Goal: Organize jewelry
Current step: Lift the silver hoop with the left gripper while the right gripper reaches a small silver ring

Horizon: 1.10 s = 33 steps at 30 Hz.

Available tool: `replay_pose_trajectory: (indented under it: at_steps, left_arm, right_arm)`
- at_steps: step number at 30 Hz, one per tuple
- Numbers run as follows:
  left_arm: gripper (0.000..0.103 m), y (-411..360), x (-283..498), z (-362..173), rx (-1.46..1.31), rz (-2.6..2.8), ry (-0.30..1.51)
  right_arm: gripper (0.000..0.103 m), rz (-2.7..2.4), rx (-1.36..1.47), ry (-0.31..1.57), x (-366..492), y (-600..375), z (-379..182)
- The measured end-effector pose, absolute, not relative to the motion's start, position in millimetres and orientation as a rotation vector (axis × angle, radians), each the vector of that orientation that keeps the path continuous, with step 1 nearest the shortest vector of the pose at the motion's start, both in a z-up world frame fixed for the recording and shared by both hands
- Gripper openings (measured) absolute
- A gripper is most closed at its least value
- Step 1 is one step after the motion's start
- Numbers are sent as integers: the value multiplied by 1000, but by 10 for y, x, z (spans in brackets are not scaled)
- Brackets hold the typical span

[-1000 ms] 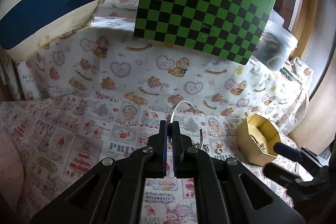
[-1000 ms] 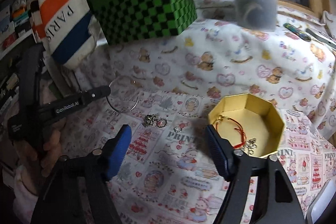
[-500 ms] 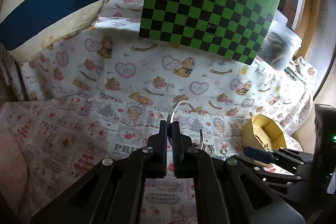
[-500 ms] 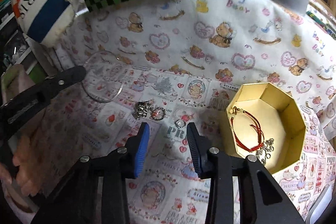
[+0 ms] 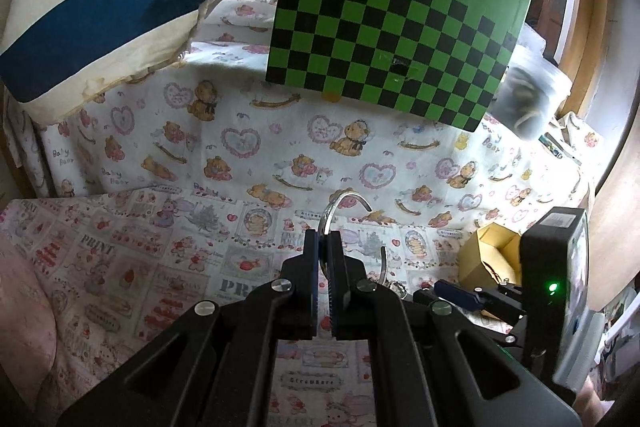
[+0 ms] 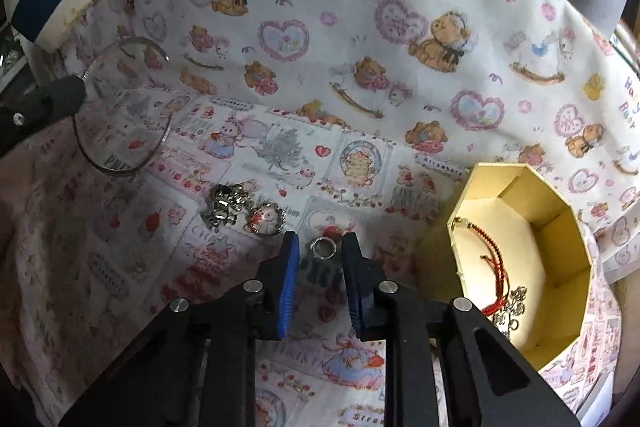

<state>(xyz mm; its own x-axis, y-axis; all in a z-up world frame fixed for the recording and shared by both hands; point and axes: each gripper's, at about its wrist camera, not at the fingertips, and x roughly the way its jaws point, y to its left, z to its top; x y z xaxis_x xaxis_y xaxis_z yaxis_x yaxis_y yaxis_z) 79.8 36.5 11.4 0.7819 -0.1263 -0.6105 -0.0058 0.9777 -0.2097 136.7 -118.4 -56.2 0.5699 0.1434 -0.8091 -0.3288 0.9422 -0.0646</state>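
Between my right hand-held gripper (image 6: pixel 320 253) fingers, just closing but not yet touching, lies the small ring (image 6: pixel 324 248) flat on the cloth; left hand-held gripper (image 5: pixel 325 243) pinches a bangle (image 5: pixel 352 227), farther off

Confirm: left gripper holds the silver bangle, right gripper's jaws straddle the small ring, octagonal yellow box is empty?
Not empty. The right wrist view shows the octagonal yellow box holding a red cord bracelet. The rest stands: left gripper on silver bangle, right gripper straddling small ring.

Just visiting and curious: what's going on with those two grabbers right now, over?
Left gripper shut on silver bangle. Right gripper closing around small ring, pads not yet touching. Yellow box alongside, nothing blocking.
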Motion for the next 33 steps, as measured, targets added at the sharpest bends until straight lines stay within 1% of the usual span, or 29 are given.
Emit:
replay_pose_trajectory:
  at_steps: [2, 5, 6, 7, 8, 12, 22, 26, 28, 30, 33]
  left_arm:
    - [3, 369, 781, 132, -206, -59, 669]
    - [3, 404, 727, 201, -220, -51, 640]
    - [3, 415, 711, 222, -222, -51, 632]
    - [3, 425, 697, 240, -224, -52, 625]
    - [3, 433, 686, 256, -227, -52, 619]
    - [3, 436, 667, 285, -230, -55, 607]
    - [3, 338, 583, 366, -207, -86, 572]
    - [3, 308, 560, 387, -204, -94, 562]
    - [3, 310, 567, 381, -204, -97, 567]
    - [3, 313, 592, 356, -198, -89, 577]
    - [3, 344, 652, 293, -200, -71, 600]
  right_arm:
    - [14, 291, -207, 934, 1367, -1174, -563]
    - [13, 294, -189, 935, 1377, -1162, -571]
    - [10, 298, -183, 933, 1350, -1155, -569]
    - [3, 307, -174, 929, 1304, -1170, -540]
    - [3, 316, -166, 927, 1287, -1185, -523]
    - [3, 352, -163, 884, 1086, -1253, -367]
    - [3, 457, 5, 790, 770, -1679, 129]
    - [3, 453, -29, 813, 805, -1691, 92]
    - [7, 427, -54, 867, 914, -1611, -33]
    - [20, 402, -82, 892, 1007, -1502, -190]
    - [20, 366, -111, 908, 1126, -1390, -313]
